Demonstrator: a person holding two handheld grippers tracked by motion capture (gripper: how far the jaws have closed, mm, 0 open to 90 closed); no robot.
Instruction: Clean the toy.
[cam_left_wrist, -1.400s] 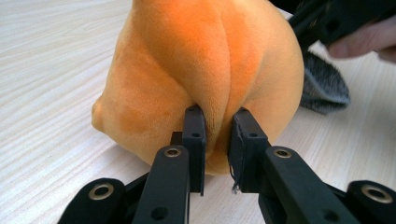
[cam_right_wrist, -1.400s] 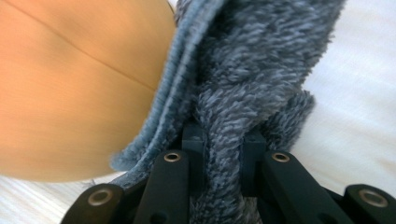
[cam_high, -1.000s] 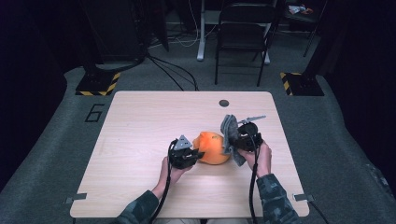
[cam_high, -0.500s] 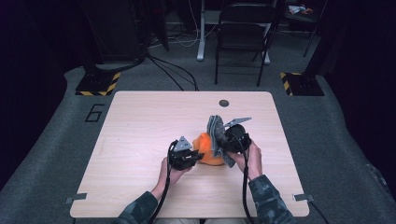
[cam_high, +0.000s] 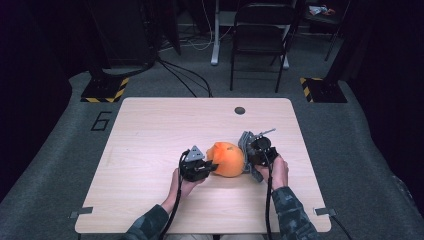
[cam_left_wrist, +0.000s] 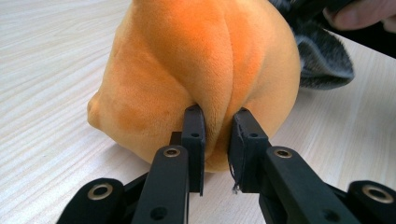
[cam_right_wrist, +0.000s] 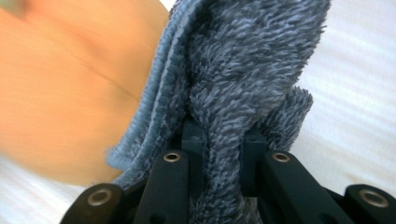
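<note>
The right gripper (cam_right_wrist: 223, 140) pinches a fold of grey terry cloth (cam_right_wrist: 243, 70), which lies against the orange plush toy (cam_right_wrist: 70, 84).

You are keeping the plush toy (cam_high: 227, 159) lying on the table (cam_high: 150, 130), between left gripper (cam_high: 207, 167) and cloth (cam_high: 246, 150).

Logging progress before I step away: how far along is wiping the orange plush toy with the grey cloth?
Done: the left gripper pinches a fold of the orange plush toy, and the right gripper is clamped on the grey cloth. In hand: cloth against the toy's side. Left: the wiping itself; how much is covered can't be told.
</note>
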